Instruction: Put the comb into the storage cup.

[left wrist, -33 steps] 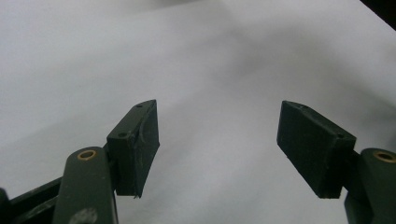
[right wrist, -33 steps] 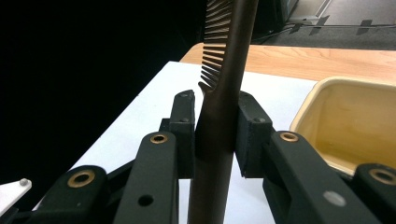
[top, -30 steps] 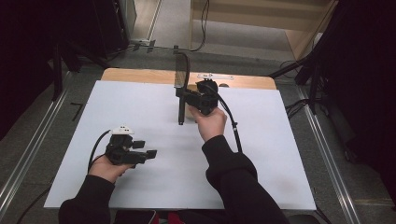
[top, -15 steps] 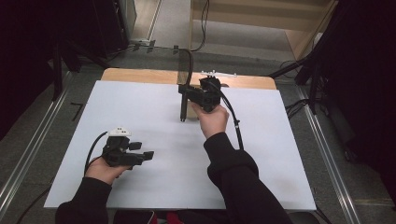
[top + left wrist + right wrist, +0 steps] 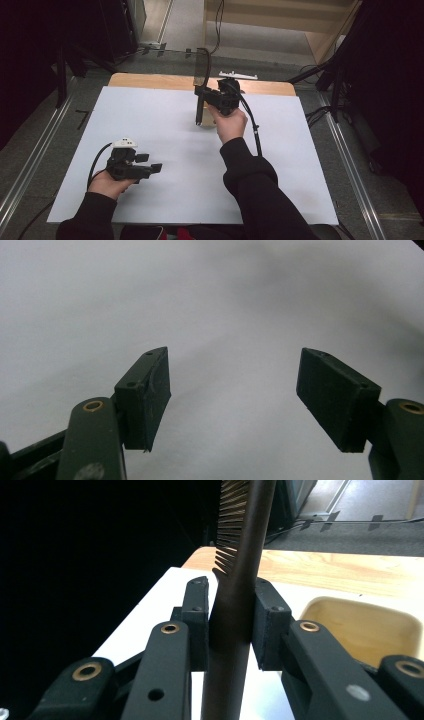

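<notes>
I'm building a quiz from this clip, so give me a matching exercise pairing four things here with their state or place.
Things:
1. comb
2. left hand-held gripper
3. right hand-held gripper
4. yellowish dish

States or places:
A. jaws apart over bare white table
B. held upright, teeth at top
C. on the table beyond the gripper that holds the comb
D. clamped on a dark handle

Pairs: 1-B, 2-A, 3-D, 4-C

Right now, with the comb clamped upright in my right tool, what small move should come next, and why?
Probably lower the comb a little toward the yellow tray beside it. The right tool grips the comb's handle, teeth pointing up, and the high view shows its lower end just above the white mat. The left tool is open over bare mat, so it looks idle.
</notes>
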A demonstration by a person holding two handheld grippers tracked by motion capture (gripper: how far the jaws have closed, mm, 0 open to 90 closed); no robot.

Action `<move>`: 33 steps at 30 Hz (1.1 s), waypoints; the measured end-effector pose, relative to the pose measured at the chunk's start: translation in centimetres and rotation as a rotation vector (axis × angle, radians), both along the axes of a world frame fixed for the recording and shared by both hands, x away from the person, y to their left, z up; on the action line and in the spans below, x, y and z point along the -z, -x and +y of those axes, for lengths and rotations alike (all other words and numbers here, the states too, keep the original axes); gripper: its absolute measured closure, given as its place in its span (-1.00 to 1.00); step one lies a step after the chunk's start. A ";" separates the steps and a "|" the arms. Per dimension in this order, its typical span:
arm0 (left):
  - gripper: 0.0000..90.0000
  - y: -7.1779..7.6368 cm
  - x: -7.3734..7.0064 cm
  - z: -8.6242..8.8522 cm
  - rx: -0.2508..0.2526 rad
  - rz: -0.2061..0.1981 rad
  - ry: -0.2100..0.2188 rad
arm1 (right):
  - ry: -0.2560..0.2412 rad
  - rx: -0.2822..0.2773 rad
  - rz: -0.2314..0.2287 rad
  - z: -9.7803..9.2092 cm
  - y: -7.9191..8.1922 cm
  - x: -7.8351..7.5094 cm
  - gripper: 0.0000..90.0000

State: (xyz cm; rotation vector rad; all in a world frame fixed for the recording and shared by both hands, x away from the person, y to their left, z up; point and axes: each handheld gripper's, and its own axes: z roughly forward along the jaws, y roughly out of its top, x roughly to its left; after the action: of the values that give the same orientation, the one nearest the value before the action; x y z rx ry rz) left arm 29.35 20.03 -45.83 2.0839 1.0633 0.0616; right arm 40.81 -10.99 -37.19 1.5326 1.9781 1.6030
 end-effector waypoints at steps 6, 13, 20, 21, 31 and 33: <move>-0.33 0.0 0.0 0.2 0.000 0.002 0.001 | 0.002 0.016 -0.003 -0.4 -0.6 -0.3 0.56; -0.33 -0.1 0.0 0.2 0.003 0.003 0.003 | 0.010 0.024 -0.010 -0.5 -1.2 -0.4 0.56; -0.33 -0.2 0.1 0.3 0.009 0.005 0.002 | 0.020 0.038 -0.012 -0.6 -1.9 -0.7 0.56; -0.33 -0.2 0.1 0.3 0.009 0.006 0.002 | 0.022 0.038 -0.016 -0.6 -2.1 -0.7 0.56; -0.33 -0.3 0.2 0.4 0.012 0.010 0.000 | 0.020 0.055 -0.029 -1.1 -3.2 -1.3 0.56; -0.33 -0.3 0.2 0.4 0.016 0.015 -0.001 | 0.029 0.063 -0.036 -1.3 -3.4 -1.3 0.56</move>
State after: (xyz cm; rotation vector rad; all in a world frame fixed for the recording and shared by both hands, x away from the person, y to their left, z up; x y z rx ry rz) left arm 29.69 20.43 -46.06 2.0961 1.0555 0.0385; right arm 44.22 -12.27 -35.91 1.5285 1.9066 1.5597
